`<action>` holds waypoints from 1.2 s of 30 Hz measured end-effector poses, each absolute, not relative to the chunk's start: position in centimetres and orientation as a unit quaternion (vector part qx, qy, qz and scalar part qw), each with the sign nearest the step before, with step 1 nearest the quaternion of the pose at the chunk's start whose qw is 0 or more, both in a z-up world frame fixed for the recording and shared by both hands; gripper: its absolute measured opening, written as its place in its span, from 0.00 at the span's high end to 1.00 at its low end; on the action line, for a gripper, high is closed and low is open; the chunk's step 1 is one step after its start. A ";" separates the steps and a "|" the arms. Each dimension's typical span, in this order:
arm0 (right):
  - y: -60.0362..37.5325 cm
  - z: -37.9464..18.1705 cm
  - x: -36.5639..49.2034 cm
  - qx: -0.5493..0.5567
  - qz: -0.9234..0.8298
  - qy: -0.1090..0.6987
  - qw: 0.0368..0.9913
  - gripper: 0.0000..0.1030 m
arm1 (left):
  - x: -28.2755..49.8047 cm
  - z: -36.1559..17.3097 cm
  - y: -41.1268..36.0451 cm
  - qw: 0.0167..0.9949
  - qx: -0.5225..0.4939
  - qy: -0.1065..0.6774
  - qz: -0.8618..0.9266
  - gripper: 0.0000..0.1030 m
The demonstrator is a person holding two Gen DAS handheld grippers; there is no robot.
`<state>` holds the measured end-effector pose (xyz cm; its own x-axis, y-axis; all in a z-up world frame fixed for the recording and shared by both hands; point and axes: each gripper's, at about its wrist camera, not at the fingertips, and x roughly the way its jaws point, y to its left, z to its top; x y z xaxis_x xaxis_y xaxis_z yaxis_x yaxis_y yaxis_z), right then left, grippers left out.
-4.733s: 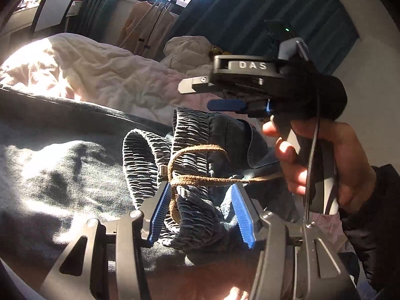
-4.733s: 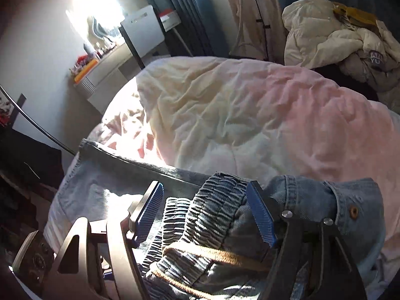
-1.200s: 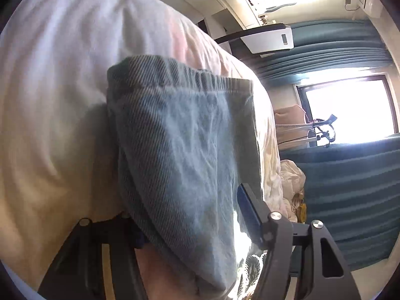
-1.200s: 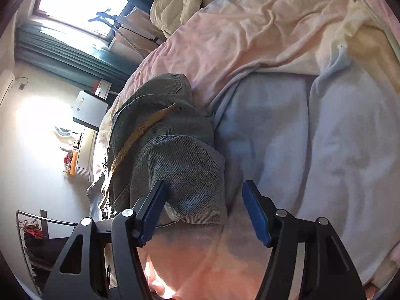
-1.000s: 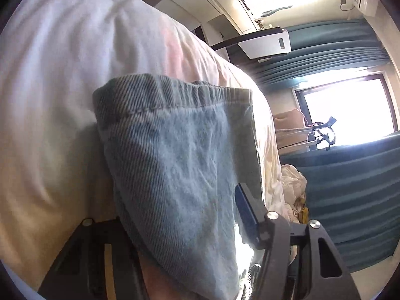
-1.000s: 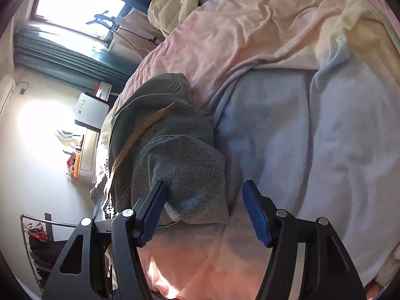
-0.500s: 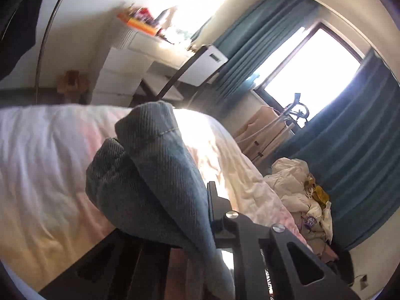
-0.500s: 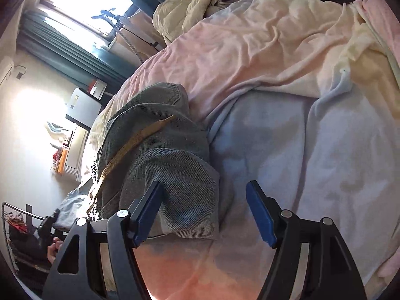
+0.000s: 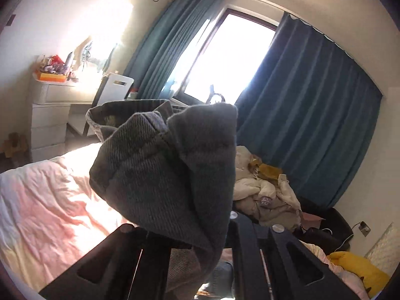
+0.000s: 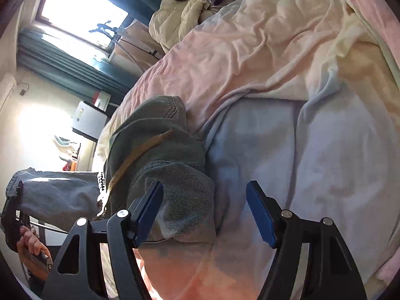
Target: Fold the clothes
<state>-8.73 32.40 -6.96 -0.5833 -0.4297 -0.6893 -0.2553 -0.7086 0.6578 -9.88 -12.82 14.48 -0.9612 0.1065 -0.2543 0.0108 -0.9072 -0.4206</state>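
left gripper [image 9: 200, 232] clamped on a bunched fold of denim trousers [image 9: 172, 175], lifted above the bed [image 9: 50, 200]. right gripper [image 10: 205, 212] spread open, trousers against left finger only. no legible writing.

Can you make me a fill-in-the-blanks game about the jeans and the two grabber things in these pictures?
1. The left gripper is shut on a bunched end of the ____.
2. The right gripper has its jaws ____.
3. The pads on the right gripper's fingers are coloured ____.
4. The curtains beside the window are coloured ____.

Missing words: jeans, open, blue, blue.
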 end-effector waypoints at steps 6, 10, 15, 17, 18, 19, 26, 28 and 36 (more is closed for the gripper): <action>34.4 -6.4 -8.2 0.431 -0.801 -0.412 0.049 0.32 | -10.6 14.9 -5.8 0.063 -0.139 -0.139 0.978 0.93; 35.5 -6.5 -7.9 0.422 -0.791 -0.439 0.057 0.32 | -11.0 12.9 -1.2 0.091 -0.150 -0.078 0.981 0.93; 35.5 -6.2 -7.9 0.419 -0.773 -0.464 0.107 0.32 | -11.1 6.4 4.3 0.127 -0.195 -0.004 0.972 0.93; 35.4 -6.1 -7.8 0.417 -0.772 -0.466 0.117 0.32 | -10.5 3.5 6.6 0.143 -0.218 0.012 0.965 0.94; 35.5 -6.1 -7.9 0.416 -0.770 -0.469 0.119 0.32 | -10.2 2.1 7.8 0.149 -0.230 0.022 0.961 0.94; 35.7 -6.2 -8.0 0.416 -0.771 -0.469 0.117 0.32 | -10.1 0.8 8.8 0.152 -0.240 0.034 0.958 0.93; 36.6 -7.5 -8.8 0.425 -0.763 -0.476 0.104 0.32 | -9.4 -2.7 12.4 0.146 -0.257 0.102 0.950 0.92; 36.5 -7.5 -9.2 0.424 -0.766 -0.471 0.105 0.32 | -9.5 -2.3 12.0 0.152 -0.266 0.094 0.947 0.87; 35.1 -6.2 -10.1 0.396 -0.772 -0.468 0.169 0.32 | -7.9 -1.7 12.6 0.183 -0.300 0.112 0.930 0.56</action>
